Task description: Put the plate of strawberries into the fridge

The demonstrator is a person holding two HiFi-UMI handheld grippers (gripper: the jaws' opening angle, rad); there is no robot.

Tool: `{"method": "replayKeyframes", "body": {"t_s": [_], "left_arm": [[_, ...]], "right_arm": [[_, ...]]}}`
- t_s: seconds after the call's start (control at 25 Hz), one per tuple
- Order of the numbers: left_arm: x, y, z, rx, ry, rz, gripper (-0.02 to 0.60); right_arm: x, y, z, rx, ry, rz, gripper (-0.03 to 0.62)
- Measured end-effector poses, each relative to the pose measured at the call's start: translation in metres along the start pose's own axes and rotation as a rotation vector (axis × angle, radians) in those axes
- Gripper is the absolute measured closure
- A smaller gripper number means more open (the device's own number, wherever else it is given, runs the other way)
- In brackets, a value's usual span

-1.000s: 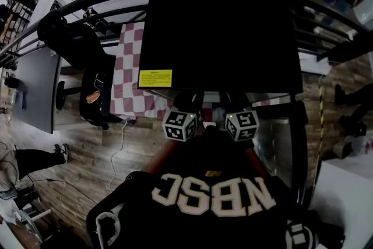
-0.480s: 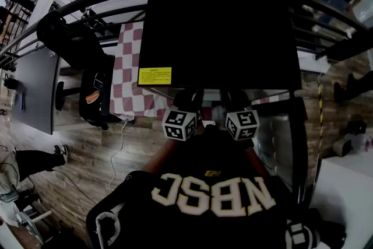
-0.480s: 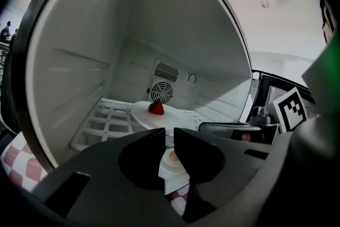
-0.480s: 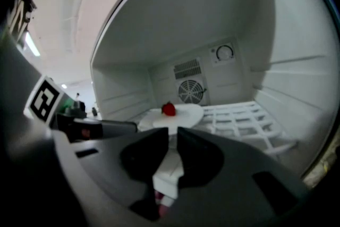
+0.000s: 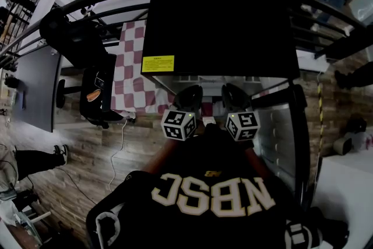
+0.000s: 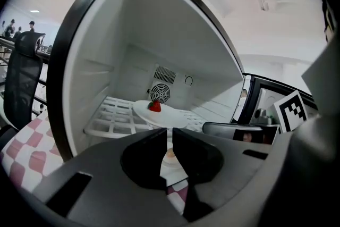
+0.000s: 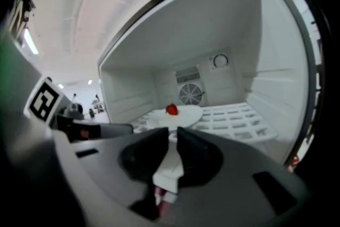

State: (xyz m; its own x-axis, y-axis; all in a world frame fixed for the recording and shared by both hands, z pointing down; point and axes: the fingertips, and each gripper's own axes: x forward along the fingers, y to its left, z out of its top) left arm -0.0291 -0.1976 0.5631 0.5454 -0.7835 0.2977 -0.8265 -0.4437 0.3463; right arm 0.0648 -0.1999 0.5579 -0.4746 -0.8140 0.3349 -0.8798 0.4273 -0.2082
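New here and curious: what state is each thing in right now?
Black fridge: door swung open.
White round plate: resting on the white wire shelf inside.
Red strawberry: sitting on the plate.
Left tool: jaws closing, nothing between them.
Right tool: jaws a slit apart, empty.

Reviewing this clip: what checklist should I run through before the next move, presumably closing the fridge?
1. Plate resting on wire shelf: ok.
2. Strawberry on plate: ok.
3. Left tongs clear of plate: ok, closing on nothing.
4. Right tongs clear of plate: ok, narrowly apart, empty.
5. Fridge door shut: not ok, stands open.
6. Plate far enough back for the door: cannot tell.
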Motion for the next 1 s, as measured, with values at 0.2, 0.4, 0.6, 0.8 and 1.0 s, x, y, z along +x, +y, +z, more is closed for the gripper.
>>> {"method": "replayKeyframes", "body": {"t_s": [0.2, 0.4, 0.6, 0.8, 1.0], "left_arm": [[-0.018, -0.006, -0.003, -0.002, -0.017, 0.0, 0.545], [-0.036, -0.014, -0.01, 0.006, -0.028, -0.015, 0.556], [-0.06, -0.026, -0.014, 0.018, -0.05, -0.041, 0.565], [-0.092, -0.032, -0.02, 0.052, -0.071, -0.036, 0.565], [-0.122, -0.033, -0.022, 0.086, -0.106, -0.016, 0.566]], "right_arm": [[-0.026, 0.002, 0.004, -0.015, -0.053, -0.056, 0.548], [-0.051, 0.007, -0.002, -0.029, -0.088, -0.094, 0.561], [-0.078, 0.019, -0.008, -0.025, -0.109, -0.132, 0.574], [-0.1, 0.043, -0.007, -0.042, -0.13, -0.154, 0.574], [-0.118, 0.067, -0.011, -0.068, -0.136, -0.143, 0.574]]}}
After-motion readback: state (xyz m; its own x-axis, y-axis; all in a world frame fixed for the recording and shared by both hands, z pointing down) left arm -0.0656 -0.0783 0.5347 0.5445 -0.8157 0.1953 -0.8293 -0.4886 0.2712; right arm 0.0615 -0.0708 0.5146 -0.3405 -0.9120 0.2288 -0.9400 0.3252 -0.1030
